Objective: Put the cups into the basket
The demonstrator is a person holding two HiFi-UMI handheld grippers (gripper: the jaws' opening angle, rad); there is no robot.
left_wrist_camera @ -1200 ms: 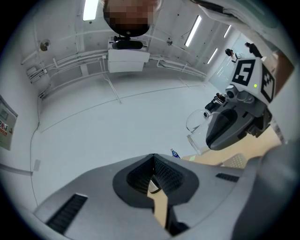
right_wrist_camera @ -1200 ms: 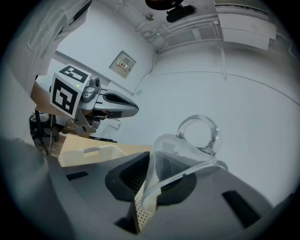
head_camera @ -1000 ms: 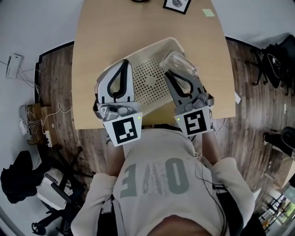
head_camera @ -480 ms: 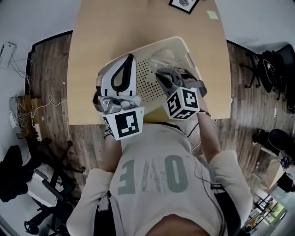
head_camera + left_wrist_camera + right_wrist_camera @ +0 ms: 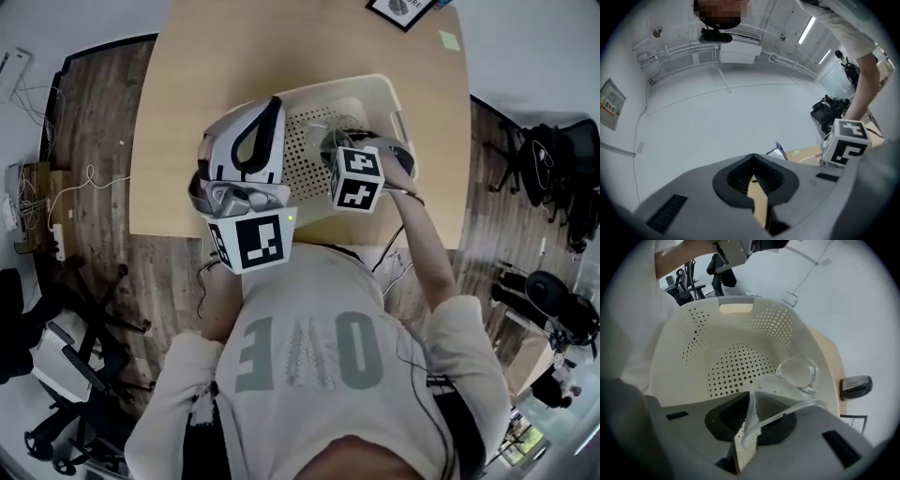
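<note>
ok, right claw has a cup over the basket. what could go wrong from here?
The right claw pinches only the thin rim wall of the cup; it could flex and slip out.
The cup hangs tilted above the basket floor, so on release it may roll rather than stand.
The left claw sits by the basket's rim and could nudge it.
</note>
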